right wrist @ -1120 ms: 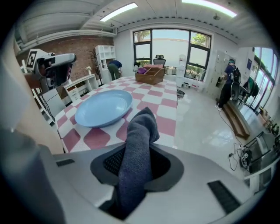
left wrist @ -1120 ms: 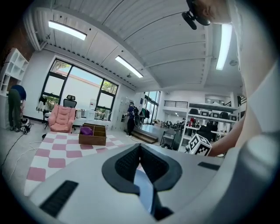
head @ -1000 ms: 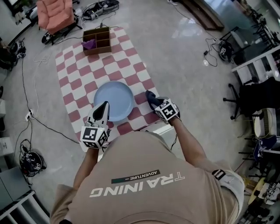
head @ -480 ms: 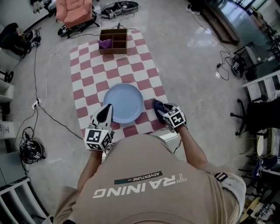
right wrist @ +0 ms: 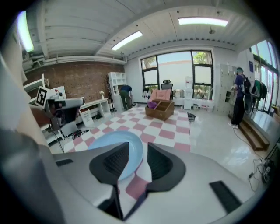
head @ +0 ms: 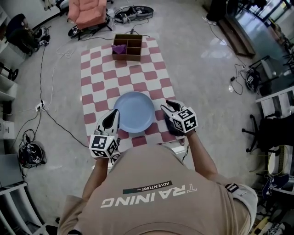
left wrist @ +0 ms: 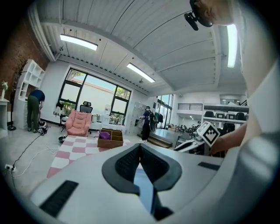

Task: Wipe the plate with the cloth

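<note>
A light blue plate [head: 134, 111] lies on the red-and-white checked mat [head: 97, 69]. My left gripper [head: 113, 114] rests at the plate's left rim with its jaws together; in the left gripper view [left wrist: 140, 146] only a sliver of blue plate shows through the slit below the tips. My right gripper [head: 168, 106] hovers at the plate's right edge. Its jaws [right wrist: 138, 146] stand apart with nothing between them and are closing; the plate [right wrist: 111, 142] lies just ahead of them. A purple cloth [head: 120, 47] sits in a wooden box [head: 131, 46] at the mat's far end.
A pink armchair [head: 89, 9] and tangled cables stand beyond the mat. A cable [head: 50, 114] runs over the floor on the left. Office chairs and gear crowd the right side. A person [right wrist: 126, 96] bends by white shelves; another [right wrist: 238, 94] stands at the right.
My right gripper has risen and shifted along the plate's right edge. The dark blue cloth seen at its tips before no longer shows. The left gripper barely moved.
</note>
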Demonstrator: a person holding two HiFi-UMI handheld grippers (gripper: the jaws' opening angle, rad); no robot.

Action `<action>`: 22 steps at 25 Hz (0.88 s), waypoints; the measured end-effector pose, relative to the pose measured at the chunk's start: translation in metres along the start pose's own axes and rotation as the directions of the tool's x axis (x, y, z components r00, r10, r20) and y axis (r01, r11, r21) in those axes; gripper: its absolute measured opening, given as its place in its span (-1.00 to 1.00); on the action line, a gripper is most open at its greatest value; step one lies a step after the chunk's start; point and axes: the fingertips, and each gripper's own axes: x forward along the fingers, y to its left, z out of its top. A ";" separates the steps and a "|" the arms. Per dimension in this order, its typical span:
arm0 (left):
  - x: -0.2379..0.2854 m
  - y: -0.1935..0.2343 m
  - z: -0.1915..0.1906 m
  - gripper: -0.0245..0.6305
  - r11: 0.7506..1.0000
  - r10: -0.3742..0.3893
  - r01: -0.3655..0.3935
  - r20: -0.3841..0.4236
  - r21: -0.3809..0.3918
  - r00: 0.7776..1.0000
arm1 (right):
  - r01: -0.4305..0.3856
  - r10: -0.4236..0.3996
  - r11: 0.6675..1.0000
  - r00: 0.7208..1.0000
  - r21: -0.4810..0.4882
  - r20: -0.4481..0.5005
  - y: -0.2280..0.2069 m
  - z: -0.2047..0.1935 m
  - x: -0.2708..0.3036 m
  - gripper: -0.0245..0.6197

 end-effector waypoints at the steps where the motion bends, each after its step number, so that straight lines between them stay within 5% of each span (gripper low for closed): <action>1: -0.001 0.003 0.005 -0.89 1.000 0.003 -0.003 0.010 0.006 1.000 | -0.007 0.008 1.000 0.999 -0.012 0.053 0.005 0.021 0.000 -0.55; 3: -0.003 0.007 0.024 -0.89 1.000 0.004 -0.005 0.047 0.022 0.999 | -0.043 0.047 0.999 0.985 -0.028 0.166 0.019 0.065 -0.004 -0.79; 6: -0.003 0.006 0.064 -0.89 0.998 -0.019 0.011 0.111 0.069 0.994 | -0.103 0.127 0.990 0.945 -0.092 0.301 0.046 0.125 -0.012 -0.86; 13: 0.004 0.007 0.109 -0.89 0.992 -0.042 0.023 0.157 0.120 0.987 | -0.232 0.299 0.951 0.855 -0.203 0.424 0.105 0.206 -0.025 -0.87; 22: 0.013 0.009 0.112 -0.89 0.990 -0.028 0.006 0.154 0.141 0.988 | -0.231 0.334 0.924 0.874 -0.304 0.352 0.130 0.201 -0.011 -0.87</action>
